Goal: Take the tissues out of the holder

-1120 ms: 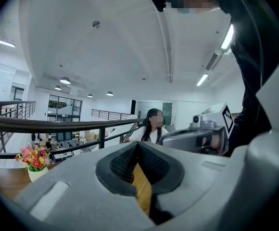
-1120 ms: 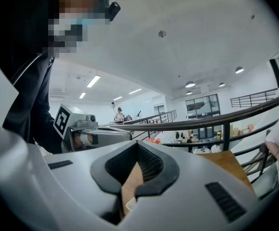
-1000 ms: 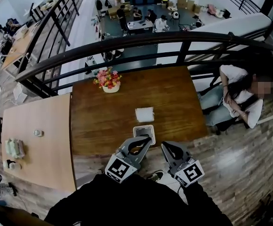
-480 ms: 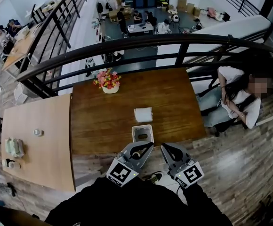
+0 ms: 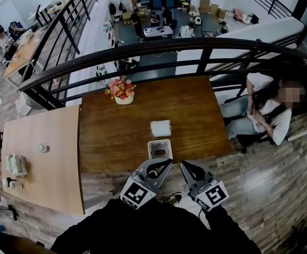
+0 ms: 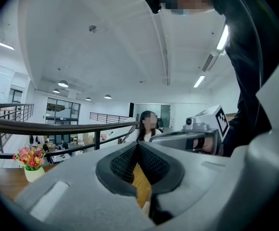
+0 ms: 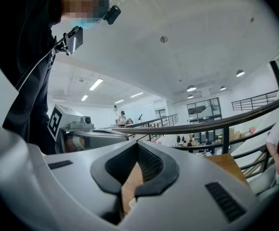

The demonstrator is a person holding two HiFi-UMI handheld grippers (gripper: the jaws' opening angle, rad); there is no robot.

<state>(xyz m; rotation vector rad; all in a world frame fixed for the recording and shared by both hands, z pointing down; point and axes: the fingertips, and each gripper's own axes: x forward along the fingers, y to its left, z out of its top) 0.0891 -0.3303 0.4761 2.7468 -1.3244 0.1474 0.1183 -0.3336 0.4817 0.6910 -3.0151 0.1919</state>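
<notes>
With fingers point(image 6: 154, 163) pressed together on nothing, we hold the left gripper point(image 5: 167, 162) and right gripper point(image 5: 183, 165) at lower centre, near the holder point(image 5: 160, 149) at the worktop point(image 5: 196, 115) edge, white tissues point(image 5: 161, 127) lying just above it.

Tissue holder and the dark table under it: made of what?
Tissue holder: probably plastic, pale, smooth, rounded rim; too small to be sure. Table: wood or wood veneer, dark brown, grain lines visible, slight sheen.
</notes>
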